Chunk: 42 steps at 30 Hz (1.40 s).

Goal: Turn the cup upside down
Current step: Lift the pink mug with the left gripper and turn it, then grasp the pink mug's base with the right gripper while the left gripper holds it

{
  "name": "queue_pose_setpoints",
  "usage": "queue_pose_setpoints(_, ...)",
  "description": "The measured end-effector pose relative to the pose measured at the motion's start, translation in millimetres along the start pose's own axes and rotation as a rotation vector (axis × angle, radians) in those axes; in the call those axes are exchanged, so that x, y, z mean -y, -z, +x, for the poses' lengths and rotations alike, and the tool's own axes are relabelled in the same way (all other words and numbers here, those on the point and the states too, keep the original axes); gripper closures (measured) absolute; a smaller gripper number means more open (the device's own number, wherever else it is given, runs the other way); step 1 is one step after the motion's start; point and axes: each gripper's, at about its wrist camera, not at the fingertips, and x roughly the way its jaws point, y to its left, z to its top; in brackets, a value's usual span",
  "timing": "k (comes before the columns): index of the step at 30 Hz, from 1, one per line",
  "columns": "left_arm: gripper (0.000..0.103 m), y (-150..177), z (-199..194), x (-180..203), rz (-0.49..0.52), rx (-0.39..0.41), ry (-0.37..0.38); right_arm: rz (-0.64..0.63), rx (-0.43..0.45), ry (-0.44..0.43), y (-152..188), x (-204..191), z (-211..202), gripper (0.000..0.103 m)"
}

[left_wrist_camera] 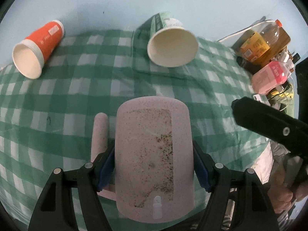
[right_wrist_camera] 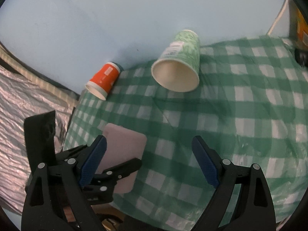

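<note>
My left gripper (left_wrist_camera: 154, 165) is shut on a pink speckled mug (left_wrist_camera: 152, 154) with a handle on its left side, held over the green checked tablecloth (left_wrist_camera: 77, 96). The mug also shows in the right wrist view (right_wrist_camera: 125, 150), low on the left, clamped by the left gripper (right_wrist_camera: 107, 173). My right gripper (right_wrist_camera: 150, 161) is open and empty above the cloth; it shows as a black arm at the right of the left wrist view (left_wrist_camera: 269, 127).
An orange paper cup (left_wrist_camera: 38, 48) lies on its side at the far left (right_wrist_camera: 104, 79). A green paper cup (left_wrist_camera: 171, 42) lies on its side at the back middle (right_wrist_camera: 179, 63). Bottles and boxes (left_wrist_camera: 263, 46) crowd the right edge. A silver foil surface (right_wrist_camera: 23, 115) lies left of the table.
</note>
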Motion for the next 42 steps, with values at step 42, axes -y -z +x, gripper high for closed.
queue_pose_setpoints(42, 0.013, 53, -95, -55, -0.122, 0.362, -0.085, -0.042, 0.019, 0.007, 29, -31, -21, 0.013)
